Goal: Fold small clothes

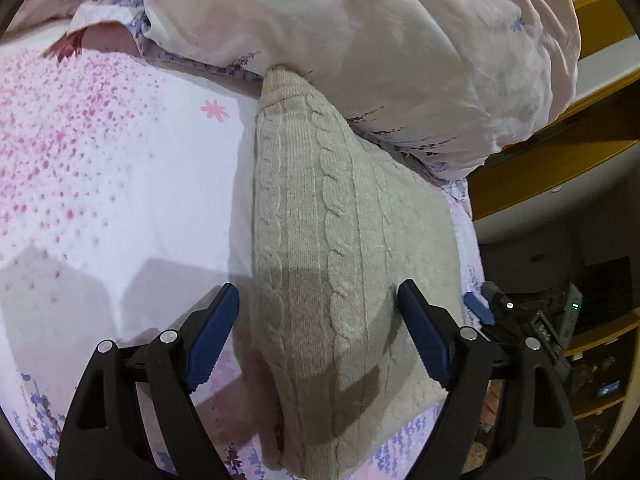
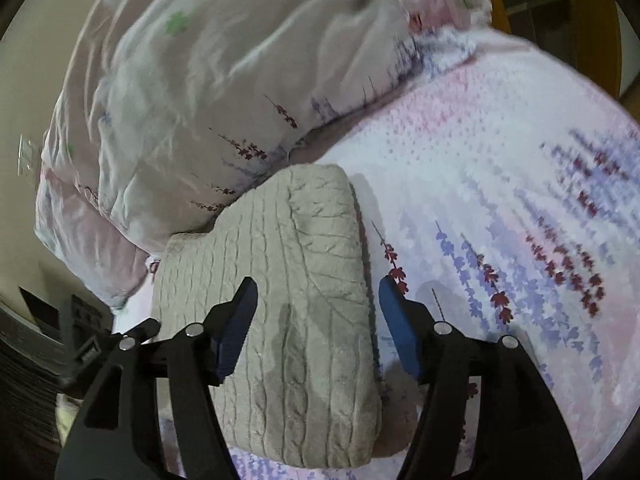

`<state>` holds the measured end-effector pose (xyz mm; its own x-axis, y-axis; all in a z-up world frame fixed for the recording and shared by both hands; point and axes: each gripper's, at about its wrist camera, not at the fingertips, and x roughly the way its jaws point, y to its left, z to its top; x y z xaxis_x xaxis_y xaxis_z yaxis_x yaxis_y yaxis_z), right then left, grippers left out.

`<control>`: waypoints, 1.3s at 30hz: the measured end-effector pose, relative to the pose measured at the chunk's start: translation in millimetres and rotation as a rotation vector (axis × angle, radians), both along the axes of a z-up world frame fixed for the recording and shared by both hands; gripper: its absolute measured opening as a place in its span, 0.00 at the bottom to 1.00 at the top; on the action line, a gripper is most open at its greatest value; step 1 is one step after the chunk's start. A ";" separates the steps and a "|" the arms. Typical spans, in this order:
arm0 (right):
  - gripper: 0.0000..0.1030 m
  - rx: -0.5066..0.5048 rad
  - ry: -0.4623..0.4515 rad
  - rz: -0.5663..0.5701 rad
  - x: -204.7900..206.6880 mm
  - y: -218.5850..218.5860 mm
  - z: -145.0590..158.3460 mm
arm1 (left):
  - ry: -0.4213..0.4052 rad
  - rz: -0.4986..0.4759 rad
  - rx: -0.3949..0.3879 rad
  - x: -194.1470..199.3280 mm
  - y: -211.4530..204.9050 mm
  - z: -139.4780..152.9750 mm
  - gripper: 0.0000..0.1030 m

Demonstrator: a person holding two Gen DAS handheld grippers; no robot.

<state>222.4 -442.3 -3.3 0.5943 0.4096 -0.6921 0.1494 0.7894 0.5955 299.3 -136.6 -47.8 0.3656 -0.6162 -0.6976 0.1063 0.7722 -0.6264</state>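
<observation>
A folded beige cable-knit sweater (image 1: 328,208) (image 2: 288,248) lies flat on the flowered bed sheet (image 1: 100,160) (image 2: 500,200). Its far end is tucked against a crumpled duvet. My left gripper (image 1: 318,290) hovers over the near part of the sweater, open, with a blue pad on either side and neither pressing the knit. My right gripper (image 2: 318,283) is open too and straddles the sweater from the other side; its pads stand clear of the fabric. In the left wrist view a blue fingertip of the right gripper (image 1: 476,308) shows at the sweater's right edge.
A bulky white-and-pink duvet (image 1: 380,40) (image 2: 192,100) is heaped behind the sweater. Wooden furniture (image 1: 560,168) and dark shelves (image 1: 592,360) stand beyond the bed's right edge. Open sheet stretches to the left in the left wrist view.
</observation>
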 end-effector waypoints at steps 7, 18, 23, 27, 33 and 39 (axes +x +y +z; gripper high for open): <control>0.62 0.098 0.064 0.061 27.4 0.3 -21.6 | 0.027 0.004 -0.081 7.8 5.9 -4.4 0.80; 0.40 0.194 0.047 0.203 47.5 34.2 -35.7 | -0.016 -0.028 -0.035 7.4 -22.2 -3.8 0.71; 0.28 0.285 -0.004 0.196 38.9 40.4 -26.1 | -0.046 -0.049 -0.052 2.6 -14.5 4.0 0.49; 0.26 0.270 -0.062 0.230 31.6 65.4 -0.1 | -0.058 -0.092 -0.110 -0.7 -0.7 14.3 0.43; 0.24 0.240 -0.087 0.325 32.6 125.4 17.2 | -0.137 -0.075 -0.129 -17.2 57.2 43.5 0.43; 0.23 0.202 -0.113 0.431 43.9 200.9 12.6 | -0.143 0.049 -0.100 -31.9 147.2 41.1 0.43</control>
<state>266.3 -241.4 9.4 0.4078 0.7543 -0.5146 -0.2397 0.6322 0.7368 267.4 10.6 -6.7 0.4881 -0.6589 -0.5724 0.1634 0.7132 -0.6817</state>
